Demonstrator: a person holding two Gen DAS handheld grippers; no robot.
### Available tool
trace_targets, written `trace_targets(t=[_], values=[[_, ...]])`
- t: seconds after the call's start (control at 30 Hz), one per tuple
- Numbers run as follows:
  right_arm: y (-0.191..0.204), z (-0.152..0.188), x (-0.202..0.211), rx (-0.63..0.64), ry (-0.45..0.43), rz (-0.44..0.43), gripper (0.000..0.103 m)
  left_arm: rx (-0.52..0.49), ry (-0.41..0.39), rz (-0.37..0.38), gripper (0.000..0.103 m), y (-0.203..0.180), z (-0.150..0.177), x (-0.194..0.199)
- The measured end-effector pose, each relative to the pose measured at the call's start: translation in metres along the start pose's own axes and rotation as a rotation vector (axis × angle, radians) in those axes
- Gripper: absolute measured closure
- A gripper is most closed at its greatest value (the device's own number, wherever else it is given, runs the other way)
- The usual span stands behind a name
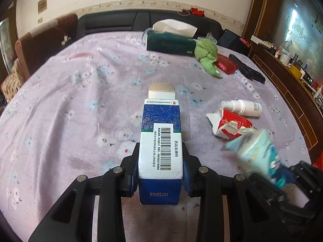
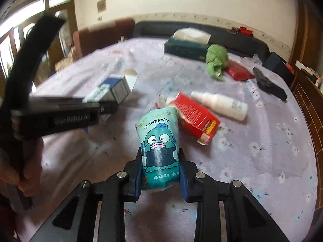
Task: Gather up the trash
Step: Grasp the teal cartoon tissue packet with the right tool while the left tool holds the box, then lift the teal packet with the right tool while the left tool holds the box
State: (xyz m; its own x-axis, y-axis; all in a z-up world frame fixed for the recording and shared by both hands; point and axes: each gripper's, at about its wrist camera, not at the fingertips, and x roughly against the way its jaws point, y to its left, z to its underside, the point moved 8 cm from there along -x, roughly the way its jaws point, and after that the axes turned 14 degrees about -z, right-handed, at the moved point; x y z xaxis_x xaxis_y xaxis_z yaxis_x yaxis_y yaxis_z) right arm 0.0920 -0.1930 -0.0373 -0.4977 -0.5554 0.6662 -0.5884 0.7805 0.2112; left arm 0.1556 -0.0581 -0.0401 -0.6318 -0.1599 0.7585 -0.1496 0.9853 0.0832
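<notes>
Here the left gripper (image 1: 160, 173) is pinching a blue and white medicine box (image 1: 160, 141) by its lower end, both pads pressed against its sides; the box sticks straight out ahead of the claw, barcode face up, with its far flap open. In the right wrist view the same box (image 2: 113, 89) shows in front of the left gripper (image 2: 103, 102), held above the bedspread.

The right gripper (image 2: 160, 173) is clamped on a teal tissue packet (image 2: 159, 147) with a cartoon fish on it, squeezed between the two blue pads and standing up from the claw. In the left wrist view this packet (image 1: 262, 153) appears blurred, off to the right of the left claw.

Ahead of the right claw and slightly right, a torn red carton (image 2: 196, 119) lies on the purple floral bedspread (image 2: 262, 141), and just beyond it a white spray bottle (image 2: 222, 104) lies on its side, touching or nearly touching the carton. Farther ahead sit a green towel (image 2: 217, 60), a red pouch (image 2: 239, 72), a dark green tissue box (image 2: 183, 49) and a black object (image 2: 269, 83) near the bed's far right edge.
</notes>
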Motion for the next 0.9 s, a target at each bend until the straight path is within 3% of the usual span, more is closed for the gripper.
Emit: trace_targets(t=[0.43,0.9], values=[[0.0,-0.018,0.038,-0.033,-0.167,0.016,0.071,-0.012,-0.07,-0.058,0.07,-0.001,-0.006,0.009],[-0.014,-0.015,0.033,-0.074,-0.144,0.045,0.071,-0.057,-0.113,-0.089,0.07,-0.009,-0.005,0.017]])
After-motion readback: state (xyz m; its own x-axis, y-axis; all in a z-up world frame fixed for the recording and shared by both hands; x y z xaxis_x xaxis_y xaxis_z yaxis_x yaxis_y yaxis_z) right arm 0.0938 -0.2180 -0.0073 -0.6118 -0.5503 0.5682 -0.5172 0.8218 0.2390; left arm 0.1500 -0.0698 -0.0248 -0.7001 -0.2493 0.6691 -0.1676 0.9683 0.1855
